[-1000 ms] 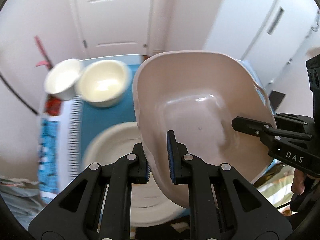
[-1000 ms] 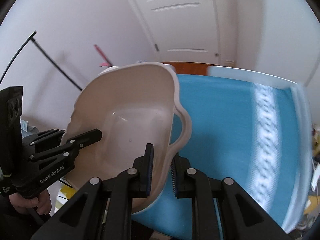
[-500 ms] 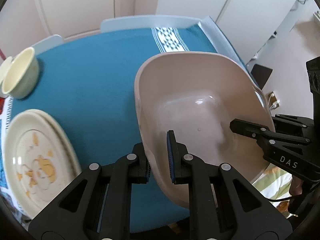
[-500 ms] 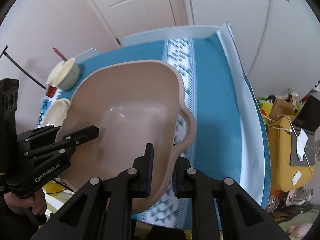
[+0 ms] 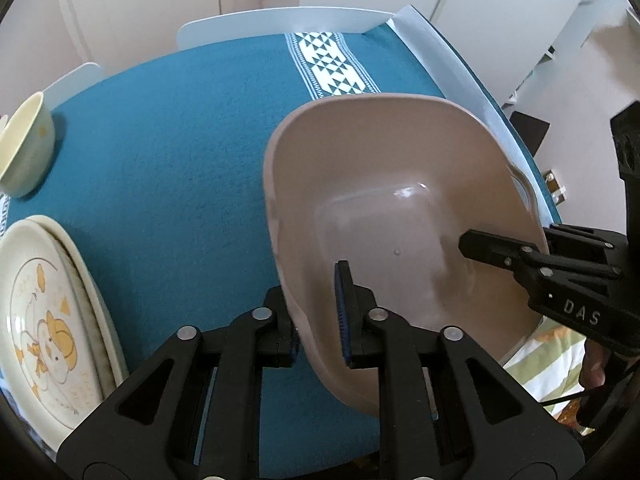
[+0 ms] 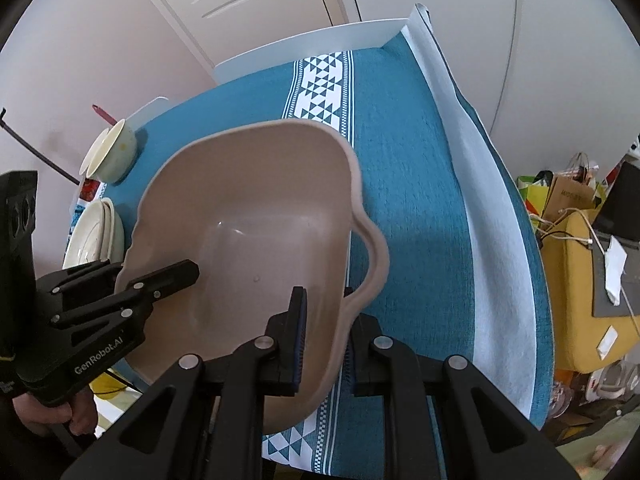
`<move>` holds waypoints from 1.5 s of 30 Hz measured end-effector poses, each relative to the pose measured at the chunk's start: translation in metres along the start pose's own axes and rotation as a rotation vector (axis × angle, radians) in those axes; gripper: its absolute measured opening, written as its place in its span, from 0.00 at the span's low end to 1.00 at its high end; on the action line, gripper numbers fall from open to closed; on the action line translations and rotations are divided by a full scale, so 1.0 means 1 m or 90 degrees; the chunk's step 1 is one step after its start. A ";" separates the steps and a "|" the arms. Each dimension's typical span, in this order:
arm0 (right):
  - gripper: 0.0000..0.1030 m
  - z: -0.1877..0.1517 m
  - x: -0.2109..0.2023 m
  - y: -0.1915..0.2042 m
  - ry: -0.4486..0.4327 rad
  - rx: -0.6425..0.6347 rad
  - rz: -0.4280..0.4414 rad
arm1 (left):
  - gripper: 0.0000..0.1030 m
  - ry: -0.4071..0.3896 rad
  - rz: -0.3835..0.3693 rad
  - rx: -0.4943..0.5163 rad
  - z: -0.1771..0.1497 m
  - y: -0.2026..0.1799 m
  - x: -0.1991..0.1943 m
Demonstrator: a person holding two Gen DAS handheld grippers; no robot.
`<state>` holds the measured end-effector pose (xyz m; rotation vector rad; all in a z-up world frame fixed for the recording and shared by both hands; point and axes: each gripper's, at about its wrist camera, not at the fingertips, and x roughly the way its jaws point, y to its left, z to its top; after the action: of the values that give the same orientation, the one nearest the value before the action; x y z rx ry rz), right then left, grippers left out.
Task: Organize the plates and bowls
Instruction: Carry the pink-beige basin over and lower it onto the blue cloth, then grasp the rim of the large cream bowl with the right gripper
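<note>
1. My left gripper (image 5: 318, 320) is clamped on the near left rim of the basin (image 5: 392, 216): one of the fingers (image 5: 343, 312) sits inside the wall, the other outside.
2. My right gripper (image 6: 324, 332) is clamped on the basin's (image 6: 256, 216) right rim, just behind its handle (image 6: 376, 264), again with one finger on each side of the wall.
3. The basin is beige plastic, tilted, and hangs between both grippers over the near right part of the surface (image 5: 180, 152). I cannot tell whether its bottom touches the cloth.
4. The surface is covered by a teal cloth with a white triangle-patterned band (image 5: 332, 64) running from the far edge to the near edge.
5. A stack of cream plates (image 5: 44, 320) lies at the near left corner; the top one bears a yellow cartoon print.
6. Two cream bowls (image 6: 114, 152), nested, stand at the far left edge, apart from the plates.
7. In the right wrist view, bags (image 6: 568, 192) and a yellow object (image 6: 580, 300) lie beyond the surface's right edge.
</note>
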<state>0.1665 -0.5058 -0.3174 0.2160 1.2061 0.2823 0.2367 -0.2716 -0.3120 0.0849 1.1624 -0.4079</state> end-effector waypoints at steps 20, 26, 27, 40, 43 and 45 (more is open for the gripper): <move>0.62 0.000 -0.069 0.015 -0.083 -0.002 0.011 | 0.72 -0.057 0.073 -0.001 -0.021 0.009 -0.085; 0.62 0.013 -0.109 0.070 -0.150 -0.115 0.033 | 0.72 -0.149 0.130 -0.058 -0.031 0.040 -0.165; 0.63 0.017 -0.115 0.083 -0.163 -0.136 0.050 | 0.76 -0.165 0.147 -0.069 -0.032 0.046 -0.177; 1.00 0.071 -0.129 0.219 -0.239 -0.278 0.109 | 1.00 -0.265 0.253 -0.208 -0.027 0.166 -0.263; 1.00 0.087 -0.120 0.245 -0.231 -0.276 0.106 | 1.00 -0.253 0.242 -0.221 -0.021 0.200 -0.263; 1.00 0.102 -0.104 0.264 -0.218 -0.267 0.090 | 1.00 -0.239 0.235 -0.230 -0.013 0.225 -0.259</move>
<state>0.2017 -0.2923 -0.1074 -0.0181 0.7715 0.5895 0.2186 0.0089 -0.1156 -0.0895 0.8106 0.1152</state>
